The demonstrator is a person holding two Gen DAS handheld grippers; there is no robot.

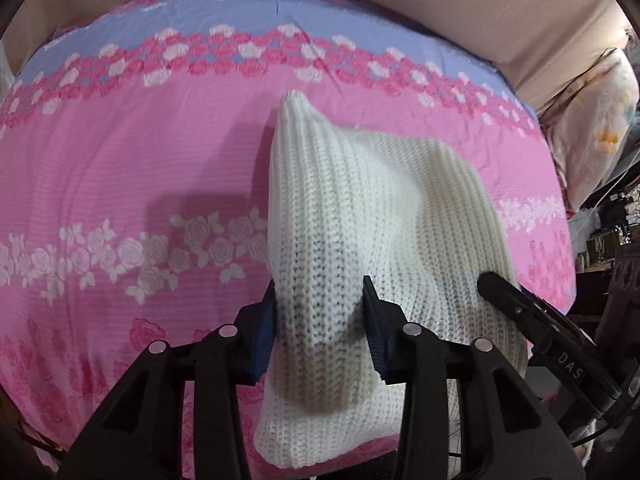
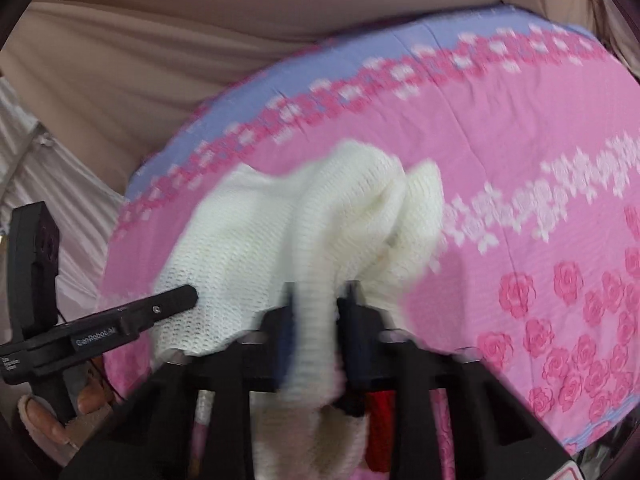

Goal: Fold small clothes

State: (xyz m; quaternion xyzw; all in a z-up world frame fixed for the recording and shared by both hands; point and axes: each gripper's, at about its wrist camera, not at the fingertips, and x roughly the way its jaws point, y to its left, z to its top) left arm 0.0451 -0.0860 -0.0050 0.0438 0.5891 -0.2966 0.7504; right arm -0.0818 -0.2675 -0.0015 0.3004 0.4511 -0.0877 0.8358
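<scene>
Left gripper [image 1: 320, 320]: we have its blue-padded jaws pinching a bunched ridge of the white knit garment [image 1: 360, 208], with the cloth pressed between the pads.
Right gripper [image 2: 316, 320]: we have it clamped on another fold of the same knit, though this view is blurred.
Garment position: near edge raised between our two grips, the rest draped down onto the pink rose-print bedspread [image 1: 120, 168].
Far end: one pointed corner stands up, and we cannot tell whether it is a sleeve or a hem.
Handling: soft, stretchy and light, we judge; the chunky ribbing sags and bunches, never holding an edge.
Where to grip: at hem or corners, taking both layers, since loose stitches could snag or stretch.
</scene>
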